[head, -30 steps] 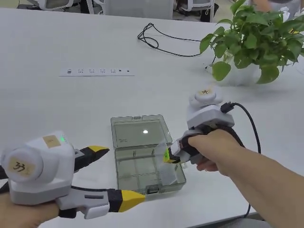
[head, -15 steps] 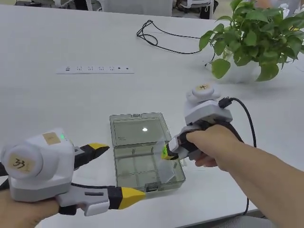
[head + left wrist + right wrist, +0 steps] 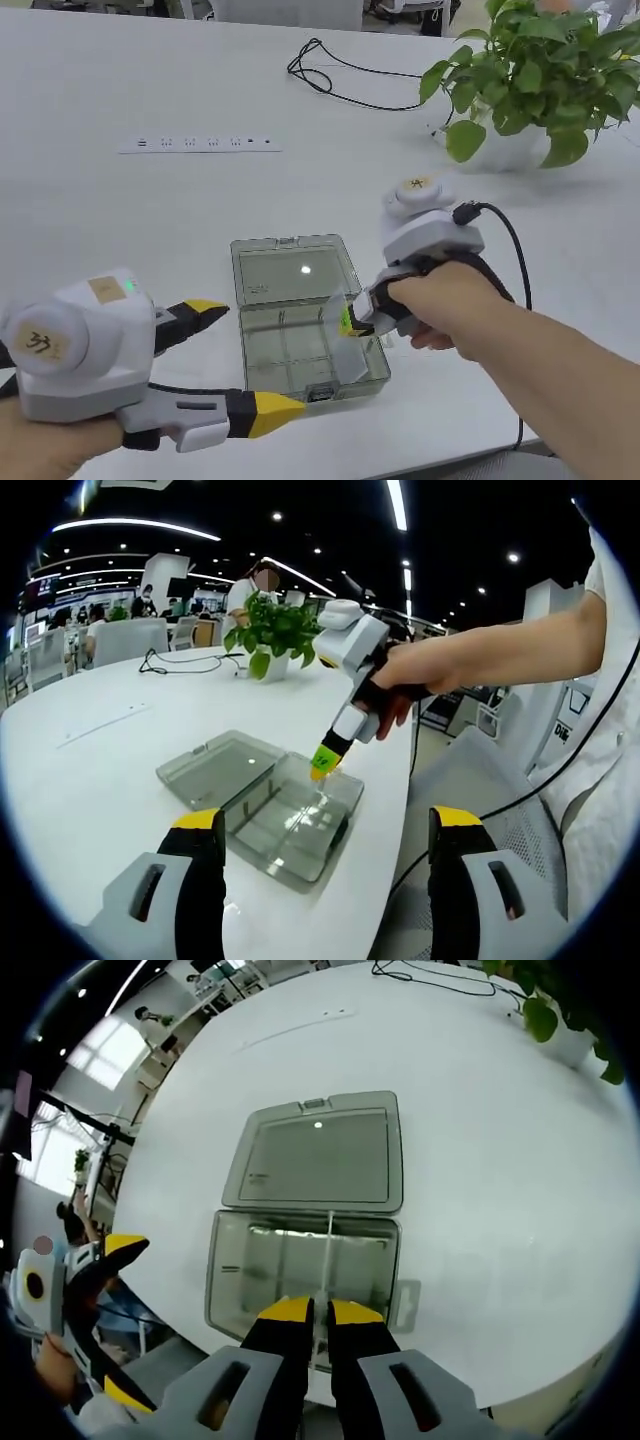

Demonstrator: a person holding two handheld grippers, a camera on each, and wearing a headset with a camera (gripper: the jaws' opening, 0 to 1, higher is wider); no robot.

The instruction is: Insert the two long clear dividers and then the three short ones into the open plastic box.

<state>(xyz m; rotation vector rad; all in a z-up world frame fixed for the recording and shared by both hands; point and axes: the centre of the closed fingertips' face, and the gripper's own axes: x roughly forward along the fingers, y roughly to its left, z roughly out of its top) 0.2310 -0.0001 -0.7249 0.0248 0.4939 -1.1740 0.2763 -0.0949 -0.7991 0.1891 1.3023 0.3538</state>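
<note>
over the right half of the box's tray, the right hand-held gripper (image 3: 350,322) has its yellow-tipped jaws pinched almost together on a clear divider (image 3: 334,312), which it holds upright. in the right gripper view the divider shows edge-on as a thin pale line running from the jaws across the tray. the left hand-held gripper (image 3: 240,360) hangs just left of the box's front corner, jaws spread wide with nothing between them. a sticker (image 3: 40,345) on its round top reads "33" in handwriting; the mark on the right one's top is too small to read.

the box (image 3: 243,345) lies open, its lid (image 3: 295,270) flat on the worktop (image 3: 100,80) behind the tray. faint print near the lid's left corner cannot be read. pale partition lines cross the tray; how many i cannot tell.

the box's front latch sits close to the worktop's near edge. bare surface spreads wide to the left and behind the lid, up to a white power strip (image 3: 197,144) whose markings are too small to read. a black cable (image 3: 340,85) loops beyond it, and a potted plant (image 3: 530,70) stands far right, well apart from the box.
</note>
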